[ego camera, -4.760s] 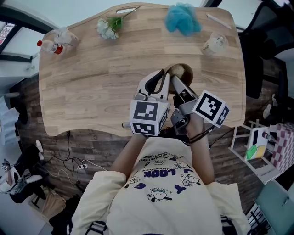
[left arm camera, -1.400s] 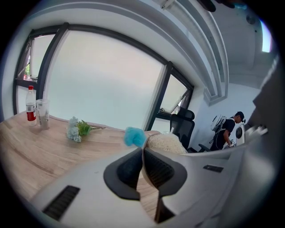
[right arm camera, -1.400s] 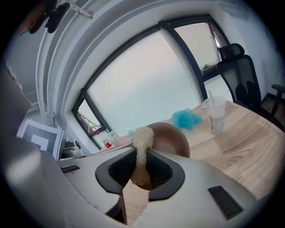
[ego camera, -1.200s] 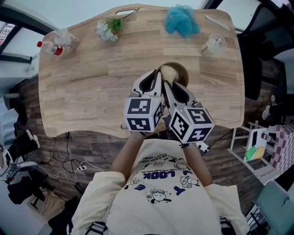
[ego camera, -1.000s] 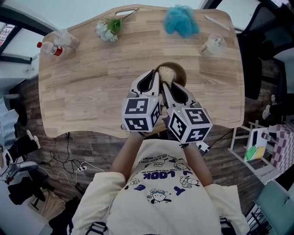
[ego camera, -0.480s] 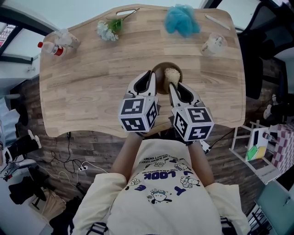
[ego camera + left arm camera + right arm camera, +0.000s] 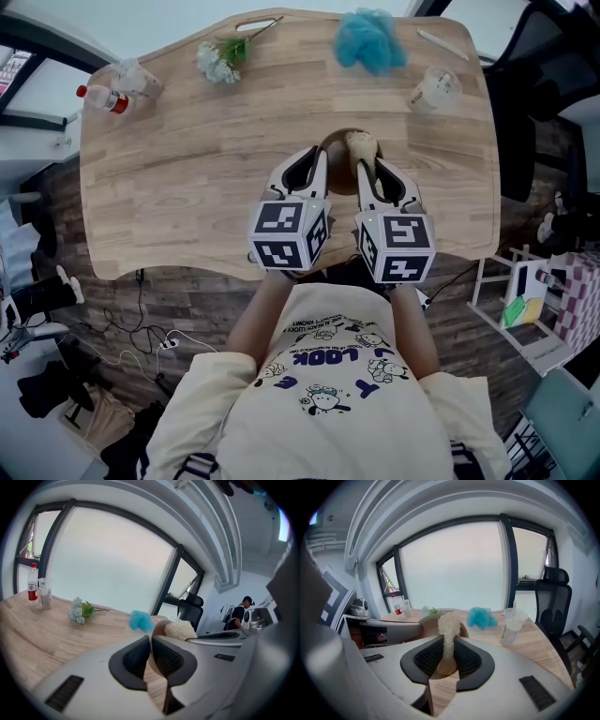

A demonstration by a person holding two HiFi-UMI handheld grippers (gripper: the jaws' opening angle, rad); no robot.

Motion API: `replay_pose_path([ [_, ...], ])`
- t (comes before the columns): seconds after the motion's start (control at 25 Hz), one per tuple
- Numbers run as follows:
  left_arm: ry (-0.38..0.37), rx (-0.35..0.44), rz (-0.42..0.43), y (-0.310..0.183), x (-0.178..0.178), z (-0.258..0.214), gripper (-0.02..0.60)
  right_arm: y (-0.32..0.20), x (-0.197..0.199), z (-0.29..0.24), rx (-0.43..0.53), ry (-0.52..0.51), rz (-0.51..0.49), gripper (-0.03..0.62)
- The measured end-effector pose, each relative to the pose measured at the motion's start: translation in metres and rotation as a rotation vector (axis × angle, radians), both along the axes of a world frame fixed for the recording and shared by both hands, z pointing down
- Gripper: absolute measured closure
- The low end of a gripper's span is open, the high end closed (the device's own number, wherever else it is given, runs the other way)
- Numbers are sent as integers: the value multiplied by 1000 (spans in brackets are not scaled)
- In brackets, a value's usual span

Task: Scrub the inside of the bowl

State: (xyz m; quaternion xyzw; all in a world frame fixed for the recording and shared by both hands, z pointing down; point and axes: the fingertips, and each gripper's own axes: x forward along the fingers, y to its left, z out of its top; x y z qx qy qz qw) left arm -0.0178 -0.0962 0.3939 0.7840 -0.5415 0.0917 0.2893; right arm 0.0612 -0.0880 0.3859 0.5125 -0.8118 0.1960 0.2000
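A brown wooden bowl sits near the table's front middle, between my two grippers. My left gripper is shut on the bowl's near left rim; in the left gripper view the rim runs down between the pressed pads of that gripper. My right gripper is shut on a pale loofah sponge, whose bushy head stands over the bowl's right side. In the right gripper view the sponge rises from the jaws of the right gripper, with the bowl behind it on the left.
At the wooden table's far edge lie a blue mesh puff, a small bunch of flowers and a thin stick. A plastic cup stands far right, a red-capped bottle far left. An office chair stands beyond the table.
The right gripper has rolled and carried the sponge from the bowl's left side to its right side. The left gripper keeps its hold on the rim, almost still.
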Motion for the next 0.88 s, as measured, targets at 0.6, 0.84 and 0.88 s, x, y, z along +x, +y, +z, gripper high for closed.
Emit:
replay_pose_path([
  [0.6,-8,-1,28,-2,9,0,538,9,-27,-8,39,60,-144,525],
  [0.84,-14,-4,21,-5,7,1,538,12,-40,-13,40,35,-185,525],
  [0.88,-14,-5,20,-5,7,1,538,11,-40,-12,45,47,-185,525],
])
